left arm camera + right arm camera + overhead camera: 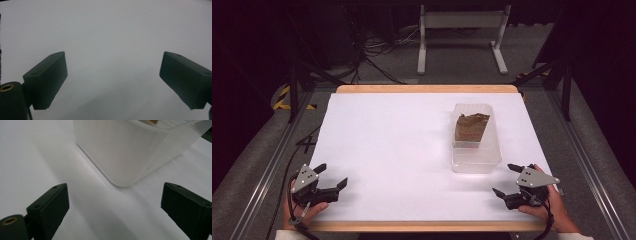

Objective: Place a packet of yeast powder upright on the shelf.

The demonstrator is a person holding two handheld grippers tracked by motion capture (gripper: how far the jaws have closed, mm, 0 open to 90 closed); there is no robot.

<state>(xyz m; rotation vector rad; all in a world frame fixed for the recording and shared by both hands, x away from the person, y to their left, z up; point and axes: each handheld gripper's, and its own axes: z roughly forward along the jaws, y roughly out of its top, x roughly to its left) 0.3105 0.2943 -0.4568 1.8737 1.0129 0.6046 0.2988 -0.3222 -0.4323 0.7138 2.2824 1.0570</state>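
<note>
the clear plastic tub [475, 155] sits right of centre on the white table [387, 150], a brown paper bag [470, 127] standing inside it; i judge both light, the tub thin, slick and flexy, so i'd pinch its rim near a corner. my right claw [508, 179] sits just beside the tub's near corner, jaws wide apart and holding nothing, and my left claw [333, 175] is well away, equally spread and empty.

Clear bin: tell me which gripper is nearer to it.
Right. The right gripper sits just off the clear bin's near right corner; the left gripper rests far across the table at its near left.
</note>
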